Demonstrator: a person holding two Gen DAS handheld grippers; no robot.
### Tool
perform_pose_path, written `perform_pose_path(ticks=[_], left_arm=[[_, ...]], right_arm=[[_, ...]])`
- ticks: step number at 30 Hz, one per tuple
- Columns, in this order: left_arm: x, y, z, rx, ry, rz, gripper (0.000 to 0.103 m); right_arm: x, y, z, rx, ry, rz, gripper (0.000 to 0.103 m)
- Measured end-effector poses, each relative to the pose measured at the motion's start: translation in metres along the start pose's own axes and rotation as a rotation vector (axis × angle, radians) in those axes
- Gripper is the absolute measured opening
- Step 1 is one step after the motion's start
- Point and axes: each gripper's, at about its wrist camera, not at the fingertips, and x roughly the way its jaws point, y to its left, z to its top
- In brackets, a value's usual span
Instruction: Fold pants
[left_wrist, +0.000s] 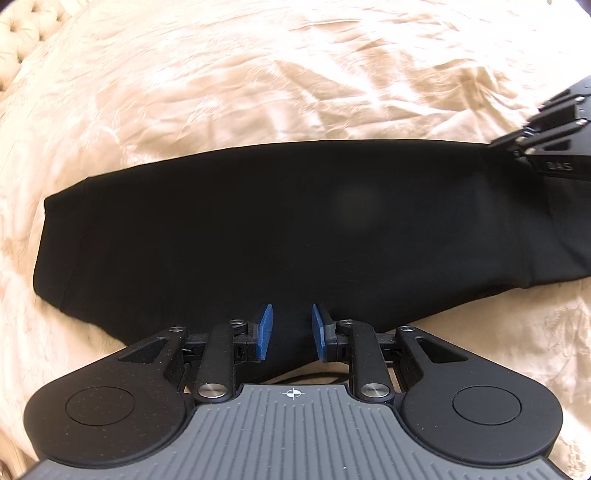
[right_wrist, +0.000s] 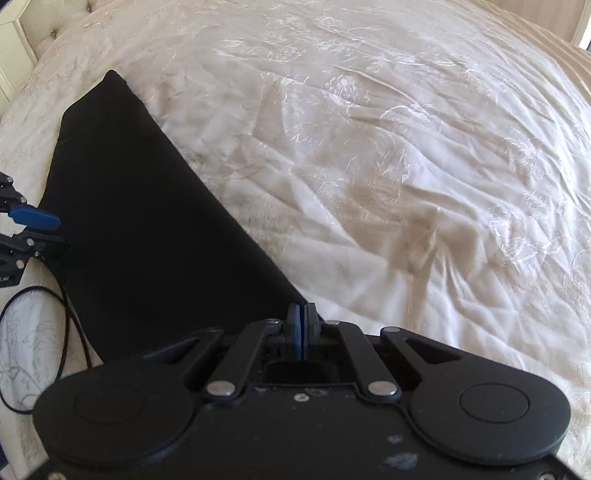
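On the cream bedspread (right_wrist: 406, 166) the black pants (left_wrist: 277, 229) lie flat, the right gripper (right_wrist: 302, 332) clamped shut at their edge, the left gripper (left_wrist: 290, 330) slightly open astride their near edge, seemingly readying a fold.

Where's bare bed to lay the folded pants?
Free: the wide stretch of bedspread beyond the pants' long edge, and the strip between pants and headboard. Crowded: the near side, with the left gripper, right gripper and a cable.
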Motion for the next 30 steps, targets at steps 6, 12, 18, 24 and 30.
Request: perform_pose_path(ticks=[6,12,18,24,30], left_arm=[[-0.001,-0.014,0.014,0.069,-0.036,-0.006,0.023],[-0.007,-0.031,0.025,0.145,-0.077,-0.033,0.023],[-0.011,-0.062,0.029,0.233,-0.109,-0.054,0.023],[-0.024,-0.099,0.027,0.295,-0.116,-0.063,0.023],[-0.028,-0.123,0.024,0.324,-0.114,-0.061,0.023]], right_arm=[[0.011,0.004,-0.004,0.045,-0.025,-0.059,0.024],[-0.058,-0.022,-0.041,0.409,-0.209,-0.132,0.030],[-0.120,-0.049,-0.133,0.741,-0.255,-0.315,0.033],[-0.149,-0.093,-0.216,0.896,-0.185,-0.498,0.035],[-0.145,-0.122,-0.240,0.934,-0.173,-0.450,0.036]])
